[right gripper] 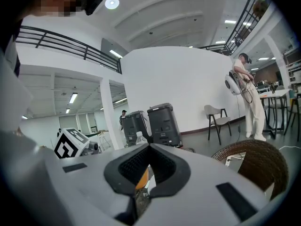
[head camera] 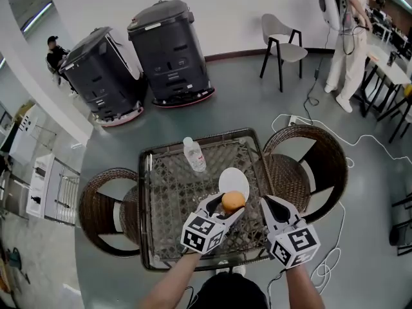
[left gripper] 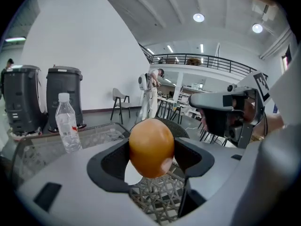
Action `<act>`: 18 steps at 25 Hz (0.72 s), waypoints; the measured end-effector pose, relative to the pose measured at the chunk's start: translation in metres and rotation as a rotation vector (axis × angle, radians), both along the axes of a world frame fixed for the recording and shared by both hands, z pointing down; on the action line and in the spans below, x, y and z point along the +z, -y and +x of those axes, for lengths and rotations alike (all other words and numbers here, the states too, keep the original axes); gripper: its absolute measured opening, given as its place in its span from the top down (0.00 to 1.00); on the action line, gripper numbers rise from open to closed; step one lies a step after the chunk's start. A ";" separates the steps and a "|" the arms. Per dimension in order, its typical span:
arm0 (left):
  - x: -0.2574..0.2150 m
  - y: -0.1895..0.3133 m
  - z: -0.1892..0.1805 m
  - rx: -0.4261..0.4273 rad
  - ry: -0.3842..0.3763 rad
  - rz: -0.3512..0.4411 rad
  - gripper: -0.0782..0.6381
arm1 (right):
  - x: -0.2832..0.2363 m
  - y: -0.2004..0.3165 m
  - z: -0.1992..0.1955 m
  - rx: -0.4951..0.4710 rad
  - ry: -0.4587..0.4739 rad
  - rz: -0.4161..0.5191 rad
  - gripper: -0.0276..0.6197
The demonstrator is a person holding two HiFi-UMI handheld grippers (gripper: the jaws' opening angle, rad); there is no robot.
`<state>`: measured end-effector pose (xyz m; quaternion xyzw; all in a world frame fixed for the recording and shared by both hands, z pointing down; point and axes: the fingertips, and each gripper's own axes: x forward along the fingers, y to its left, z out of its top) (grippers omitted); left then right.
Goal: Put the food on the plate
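Observation:
A round orange piece of food [head camera: 233, 201] sits between the jaws of my left gripper [head camera: 229, 206], which is shut on it. It hangs over the near edge of the white plate [head camera: 234, 181] on the table. In the left gripper view the food [left gripper: 151, 147] fills the gap between the jaws, and a sliver of the plate [left gripper: 131, 172] shows below it. My right gripper [head camera: 273, 208] hovers just right of the plate, jaws shut with nothing between them. Through its narrow slit [right gripper: 143, 175] only a strip of the orange food shows.
A clear water bottle [head camera: 194, 154] stands on the glass-topped wicker table [head camera: 145, 205] behind the plate. Wicker chairs stand at the left [head camera: 100, 211] and right [head camera: 322, 166]. Two black bins [head camera: 167, 53] and a person [head camera: 347, 37] are farther off.

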<state>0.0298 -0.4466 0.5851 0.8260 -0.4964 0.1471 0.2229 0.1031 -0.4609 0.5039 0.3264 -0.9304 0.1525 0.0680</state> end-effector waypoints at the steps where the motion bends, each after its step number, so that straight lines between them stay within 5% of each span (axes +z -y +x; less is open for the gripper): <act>1: 0.009 0.005 -0.002 -0.004 0.000 -0.012 0.46 | 0.008 0.004 -0.002 -0.001 -0.005 -0.009 0.95; 18: 0.117 0.059 -0.005 -0.002 -0.012 -0.195 0.46 | 0.107 0.039 -0.008 0.042 -0.081 -0.156 0.95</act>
